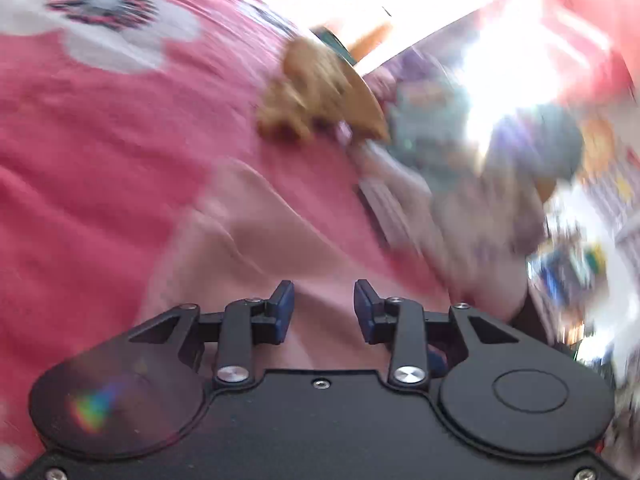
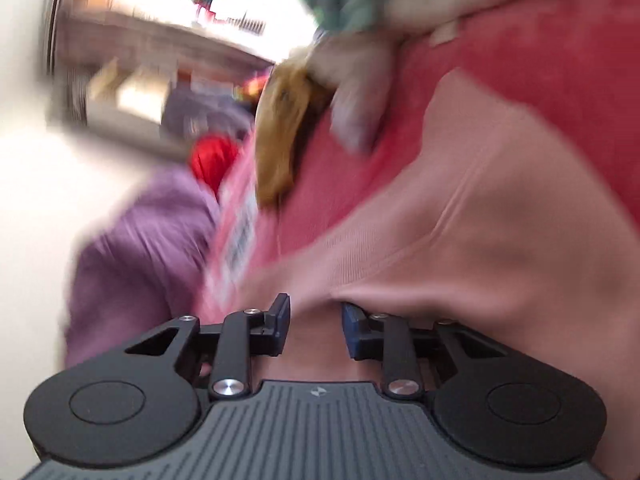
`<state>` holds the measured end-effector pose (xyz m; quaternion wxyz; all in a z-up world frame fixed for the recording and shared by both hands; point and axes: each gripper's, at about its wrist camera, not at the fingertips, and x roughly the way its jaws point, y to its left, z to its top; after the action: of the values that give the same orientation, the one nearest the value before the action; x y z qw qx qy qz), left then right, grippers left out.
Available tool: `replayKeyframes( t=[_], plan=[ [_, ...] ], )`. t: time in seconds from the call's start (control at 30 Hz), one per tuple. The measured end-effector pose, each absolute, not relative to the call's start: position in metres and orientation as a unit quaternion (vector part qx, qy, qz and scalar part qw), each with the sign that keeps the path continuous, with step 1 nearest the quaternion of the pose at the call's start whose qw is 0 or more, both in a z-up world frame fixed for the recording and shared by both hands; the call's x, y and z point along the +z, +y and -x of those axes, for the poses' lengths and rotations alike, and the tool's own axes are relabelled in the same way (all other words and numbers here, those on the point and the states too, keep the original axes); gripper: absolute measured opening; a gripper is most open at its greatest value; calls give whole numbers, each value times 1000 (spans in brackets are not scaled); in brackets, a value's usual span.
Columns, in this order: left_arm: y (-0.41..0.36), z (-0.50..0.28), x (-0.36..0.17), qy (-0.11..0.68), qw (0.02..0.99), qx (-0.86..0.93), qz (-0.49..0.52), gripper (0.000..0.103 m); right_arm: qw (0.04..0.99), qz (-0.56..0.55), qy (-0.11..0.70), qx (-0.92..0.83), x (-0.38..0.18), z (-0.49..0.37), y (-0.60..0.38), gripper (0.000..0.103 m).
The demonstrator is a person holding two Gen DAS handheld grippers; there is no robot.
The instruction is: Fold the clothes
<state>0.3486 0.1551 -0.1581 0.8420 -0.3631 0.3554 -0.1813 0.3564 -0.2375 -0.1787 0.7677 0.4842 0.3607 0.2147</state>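
Pale pink garment (image 2: 460, 216) lies bunched on the red bedspread (image 1: 100, 152), between the fingers of both grippers. The left gripper (image 1: 324, 312) is partly open with cloth inside; I cannot tell if the right gripper (image 2: 316, 322) pinches it

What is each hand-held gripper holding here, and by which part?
The right hand-held gripper has a bunched fold of the pale pink garment between its jaws. The left hand-held gripper stands open over it, holding nothing.

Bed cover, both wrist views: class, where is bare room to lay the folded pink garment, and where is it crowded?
Free: red cover between the white flower print and pink garment. Crowded: far edge, around the brown plush toy, grey cloth and purple garment.
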Motion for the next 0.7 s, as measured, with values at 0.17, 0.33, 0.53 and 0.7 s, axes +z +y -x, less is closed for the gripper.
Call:
replayKeyframes(
  t=[0.17, 0.33, 0.53, 0.7],
  plan=[
    [189, -345, -164, 331, 819, -186, 430, 40, 761, -502, 338, 233, -177, -347, -245, 39],
    [170, -337, -162, 353, 840, -166, 377, 36, 766, -545, 292, 177, -187, -330, -263, 37],
    [236, -295, -127, 287, 855, -118, 416, 45, 796, -492, 313, 161, -163, -321, -271, 58],
    [304, -224, -99, 222, 859, -57, 458, 47, 832, -437, 297, 169, -132, -268, -287, 70]
  ],
)
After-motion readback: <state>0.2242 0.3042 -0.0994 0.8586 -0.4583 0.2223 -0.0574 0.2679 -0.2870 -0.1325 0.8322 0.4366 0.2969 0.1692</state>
